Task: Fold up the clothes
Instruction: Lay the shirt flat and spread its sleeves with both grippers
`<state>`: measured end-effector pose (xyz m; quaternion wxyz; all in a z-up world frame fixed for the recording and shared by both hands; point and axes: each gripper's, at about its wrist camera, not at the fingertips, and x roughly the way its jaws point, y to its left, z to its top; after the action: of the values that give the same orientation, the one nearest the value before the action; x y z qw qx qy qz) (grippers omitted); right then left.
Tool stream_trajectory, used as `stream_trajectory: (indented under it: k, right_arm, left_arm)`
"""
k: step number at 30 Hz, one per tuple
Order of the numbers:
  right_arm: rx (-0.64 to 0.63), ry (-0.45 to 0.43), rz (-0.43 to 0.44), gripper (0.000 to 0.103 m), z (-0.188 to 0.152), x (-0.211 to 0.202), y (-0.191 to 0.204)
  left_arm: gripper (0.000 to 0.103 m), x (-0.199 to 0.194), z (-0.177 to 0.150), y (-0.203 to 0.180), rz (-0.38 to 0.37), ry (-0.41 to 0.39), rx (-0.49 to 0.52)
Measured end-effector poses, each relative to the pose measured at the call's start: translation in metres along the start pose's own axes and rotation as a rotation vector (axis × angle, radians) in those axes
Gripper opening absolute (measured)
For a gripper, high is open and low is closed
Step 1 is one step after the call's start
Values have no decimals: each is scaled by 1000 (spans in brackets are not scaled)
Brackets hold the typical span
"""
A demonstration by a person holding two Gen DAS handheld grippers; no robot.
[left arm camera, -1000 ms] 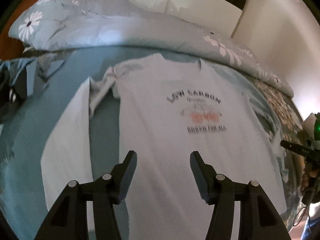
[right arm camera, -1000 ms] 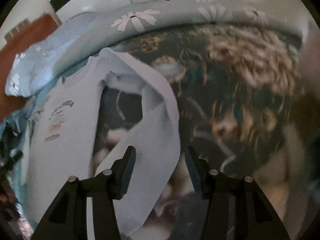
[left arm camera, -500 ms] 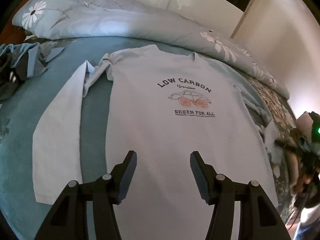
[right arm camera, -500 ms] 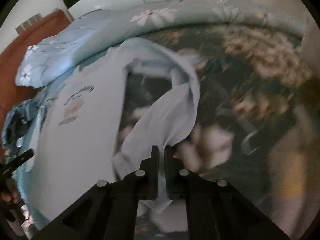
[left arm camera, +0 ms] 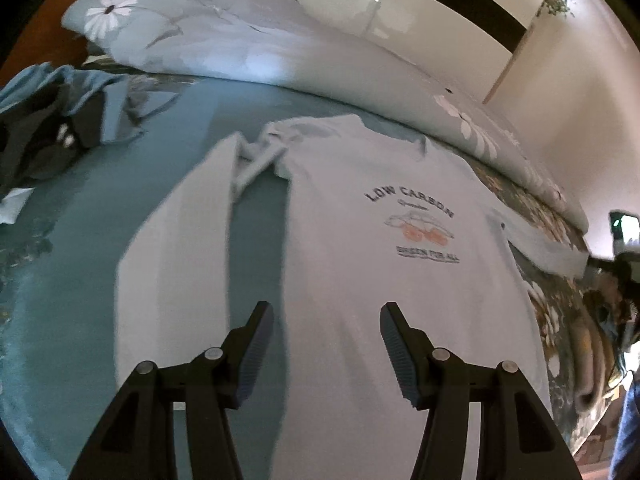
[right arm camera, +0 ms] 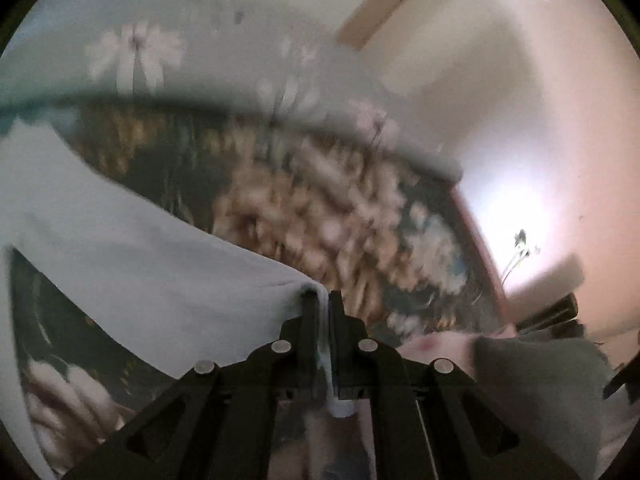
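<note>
A pale blue long-sleeved shirt with a "LOW CARBON" car print lies face up on the bed. Its left sleeve lies straight beside the body. My left gripper is open and empty, hovering over the shirt's lower part. My right gripper is shut on the end of the shirt's right sleeve, holding it stretched out and lifted above the flowered bedding. In the left wrist view that sleeve runs out to the right.
The bed has a teal sheet and a dark flowered cover. A rolled blue daisy-print duvet lies along the far side. A pile of dark and blue clothes sits at the left. A white wall stands behind.
My right gripper closed on the right sleeve's end and pulled it outward to the right, straightening it. My left gripper stayed open over the shirt and shifted slightly.
</note>
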<state>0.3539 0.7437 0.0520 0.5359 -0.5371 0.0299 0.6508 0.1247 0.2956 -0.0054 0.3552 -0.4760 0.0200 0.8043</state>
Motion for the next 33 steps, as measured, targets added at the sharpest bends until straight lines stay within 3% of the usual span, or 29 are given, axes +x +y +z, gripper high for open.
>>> stream_trajectory:
  k: [3, 6, 7, 9, 11, 13, 15, 18, 22, 26, 28, 32, 33]
  right_arm:
    - [16, 29, -1, 5, -9, 13, -2]
    - [38, -21, 21, 9, -9, 0, -5]
    - [45, -40, 30, 13, -8, -6, -6]
    - [55, -95, 48, 38, -4, -21, -4]
    - [56, -176, 65, 50, -2, -46, 0]
    - [61, -260, 87, 54, -4, -71, 6]
    - [69, -350, 164, 56, -14, -98, 17]
    - [40, -403, 340, 57, -35, -123, 44]
    - [-40, -398, 518, 57, -63, -136, 88]
    - [-86, -379, 614, 57, -81, -141, 120]
    - [-87, -367, 644, 57, -84, -142, 128]
    - [-81, -337, 687, 57, -88, -136, 138]
    - [-79, -329, 693, 57, -88, -133, 140]
  left_arm:
    - [59, -9, 2, 19, 42, -22, -11]
    - [60, -13, 3, 41, 69, -32, -50]
    - [60, -14, 3, 49, 77, -37, -70]
    - [60, -16, -1, 61, 95, -43, -100]
    - [62, -17, -6, 69, 113, -43, -120]
    - [62, -13, -12, 71, 108, -25, -116]
    - [62, -8, -19, 64, 93, -4, -79]
    - [62, -1, -26, 53, 77, 21, -25]
    - [62, 8, -33, 47, 98, 36, 17]
    - [61, 17, -39, 41, 119, 50, 58]
    - [52, 21, -42, 38, 130, 58, 78]
    - [14, 21, -45, 44, 188, 45, 127]
    - [10, 19, -44, 48, 189, 39, 123]
